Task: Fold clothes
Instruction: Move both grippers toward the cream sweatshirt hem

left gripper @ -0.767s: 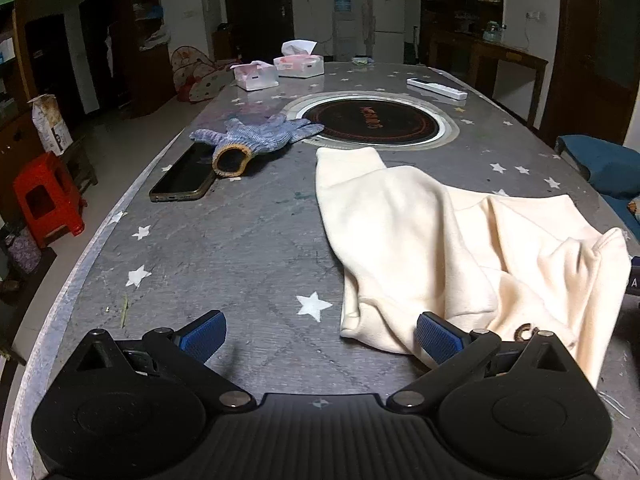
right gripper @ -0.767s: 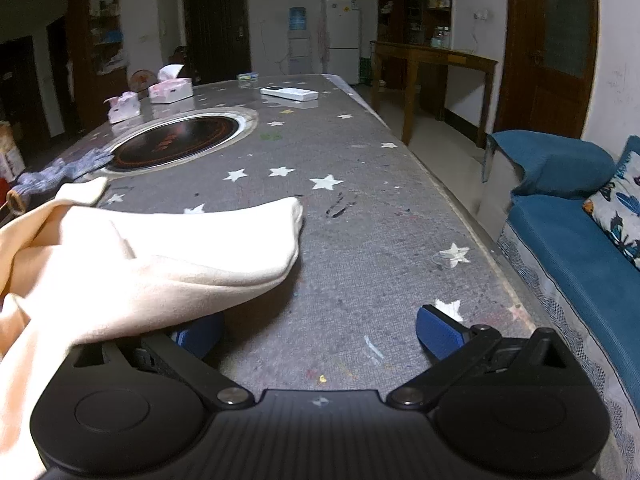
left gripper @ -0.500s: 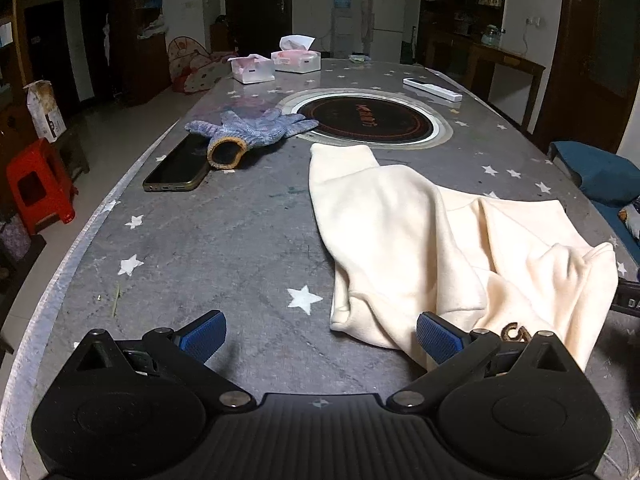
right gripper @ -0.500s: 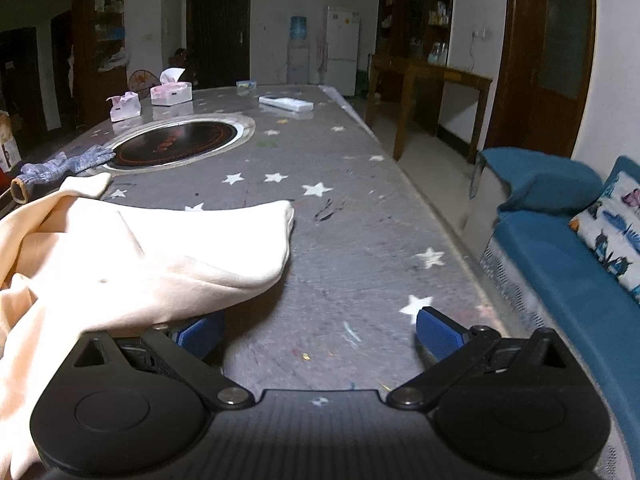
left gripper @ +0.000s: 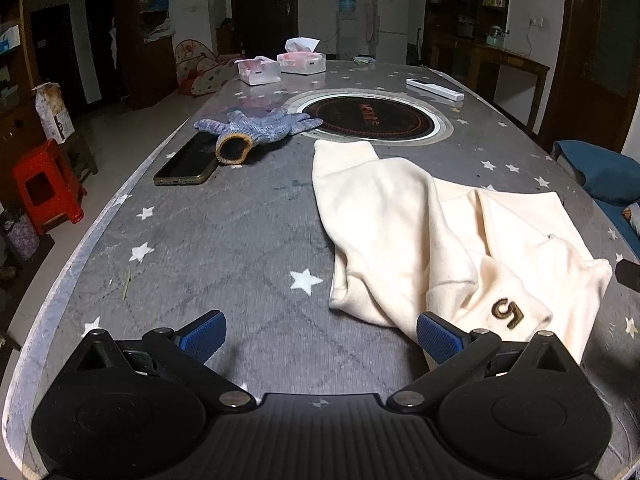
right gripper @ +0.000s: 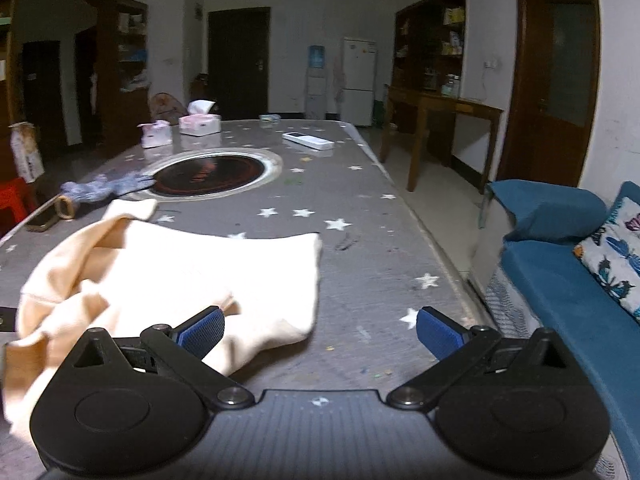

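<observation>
A cream sweatshirt (left gripper: 432, 232) lies crumpled on the grey star-patterned table (left gripper: 224, 240), with a dark "5" logo (left gripper: 507, 313) near its front edge. It also shows in the right wrist view (right gripper: 180, 276), bunched at the left. My left gripper (left gripper: 320, 338) is open and empty above the table, its right pad (left gripper: 438, 338) just in front of the sweatshirt's near edge. My right gripper (right gripper: 320, 330) is open and empty, its left pad (right gripper: 200, 330) over the sweatshirt's near hem.
A blue knit glove (left gripper: 256, 130) and a phone (left gripper: 188, 164) lie at the left. A round inset burner (left gripper: 370, 118), two tissue boxes (left gripper: 300, 62), a white remote (left gripper: 434, 89) sit further back. A blue sofa (right gripper: 568, 304) is right of the table; a red stool (left gripper: 44, 188) left.
Both grippers have risen and pulled back a little, staying open. The sweatshirt's front has shifted, so the "5" logo now shows fully and the right gripper's left pad is uncovered.
</observation>
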{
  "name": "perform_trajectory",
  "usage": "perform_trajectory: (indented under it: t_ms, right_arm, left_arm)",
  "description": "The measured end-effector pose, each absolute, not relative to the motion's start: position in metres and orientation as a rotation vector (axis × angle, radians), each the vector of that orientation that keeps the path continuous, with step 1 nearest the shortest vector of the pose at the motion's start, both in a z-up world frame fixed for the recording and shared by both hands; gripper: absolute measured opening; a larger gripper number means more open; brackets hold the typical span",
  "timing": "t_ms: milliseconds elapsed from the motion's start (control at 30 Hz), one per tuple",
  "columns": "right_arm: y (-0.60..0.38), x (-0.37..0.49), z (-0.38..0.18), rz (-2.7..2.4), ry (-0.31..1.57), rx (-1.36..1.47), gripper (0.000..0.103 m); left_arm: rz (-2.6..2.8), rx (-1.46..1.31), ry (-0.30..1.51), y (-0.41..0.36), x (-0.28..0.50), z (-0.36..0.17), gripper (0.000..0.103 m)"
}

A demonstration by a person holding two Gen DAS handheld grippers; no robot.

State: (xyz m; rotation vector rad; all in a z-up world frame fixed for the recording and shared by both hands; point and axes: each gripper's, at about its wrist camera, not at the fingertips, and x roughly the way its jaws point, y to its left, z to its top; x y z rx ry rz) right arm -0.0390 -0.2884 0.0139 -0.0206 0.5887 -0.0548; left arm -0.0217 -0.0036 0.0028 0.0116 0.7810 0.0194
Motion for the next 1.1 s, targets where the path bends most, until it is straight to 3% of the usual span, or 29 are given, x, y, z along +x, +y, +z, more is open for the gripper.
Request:
perform_trajectory:
  t_ms: [1100]
  right_arm:
    - [-0.253,-0.078,0.011,0.112,0.584,-0.023,0.103]
  left_arm:
    - [0.023,0.032,0.779,-0.014,-0.049,-0.001,0.103]
